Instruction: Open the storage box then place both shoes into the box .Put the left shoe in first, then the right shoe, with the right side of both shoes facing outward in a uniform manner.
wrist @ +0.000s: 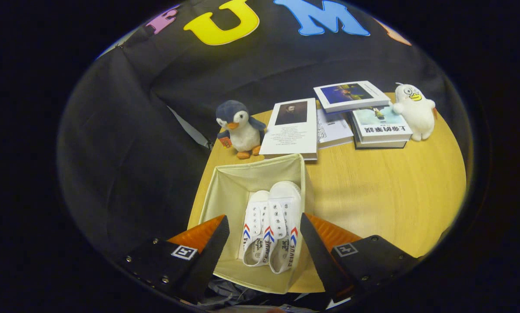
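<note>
Gripper view looked down over the tongs (264, 237), whose fingers stood wide apart and held nothing, hovering above the near edge of the box (225, 191); the box sat open on the bench (385, 191), and both shoes lay inside it, side by side on its floor, toes pointing away from the fingers; the left shoe (254, 237) touched the right shoe (283, 226), each showing red and blue stripes along its side. By my judgement the shoes were light canvas, soft in the upper and firmer at the sole, best taken by the heel rim or across the side wall; the box looked like thin fabric, likely to flex or slide if nudged. The bench was pale smooth wood; beyond the box stood a penguin (239, 128), some books (355, 113) and a white duck (413, 109); black cloth walled the booth behind.
</note>
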Available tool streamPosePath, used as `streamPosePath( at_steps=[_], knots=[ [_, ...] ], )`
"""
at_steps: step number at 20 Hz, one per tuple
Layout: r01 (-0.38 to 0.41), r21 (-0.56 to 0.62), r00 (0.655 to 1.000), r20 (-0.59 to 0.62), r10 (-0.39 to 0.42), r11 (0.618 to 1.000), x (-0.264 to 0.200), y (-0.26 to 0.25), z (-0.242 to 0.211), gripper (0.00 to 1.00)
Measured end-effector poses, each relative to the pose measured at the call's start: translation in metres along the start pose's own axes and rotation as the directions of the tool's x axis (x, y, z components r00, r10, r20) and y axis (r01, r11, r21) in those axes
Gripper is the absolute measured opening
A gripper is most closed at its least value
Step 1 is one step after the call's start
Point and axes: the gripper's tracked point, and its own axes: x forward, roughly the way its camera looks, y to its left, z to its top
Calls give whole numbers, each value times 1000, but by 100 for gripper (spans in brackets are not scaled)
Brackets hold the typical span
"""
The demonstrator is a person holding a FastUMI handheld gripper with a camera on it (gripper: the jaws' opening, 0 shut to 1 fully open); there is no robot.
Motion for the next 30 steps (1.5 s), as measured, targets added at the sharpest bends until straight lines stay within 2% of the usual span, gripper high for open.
streamPosePath(
  at_steps=[4, 9, 15, 18, 23, 26, 30],
  knots=[
    [10, -28, 995, 95, -7, 1000, -45, -25, 17, 98],
    [96, -24, 975, 206, -89, 995, -104, -86, 32, 98],
    [205, -34, 922, 343, -181, 978, -172, -155, 42, 98],
    [245, -51, 868, 456, -196, 968, -212, -174, 54, 98],
    [344, -93, 729, 653, -203, 934, -268, -195, 73, 98],
    [414, -125, 692, 687, -222, 902, -272, -207, 73, 98],
    [397, -148, 642, 750, -160, 906, -285, -195, 74, 98]
  ],
)
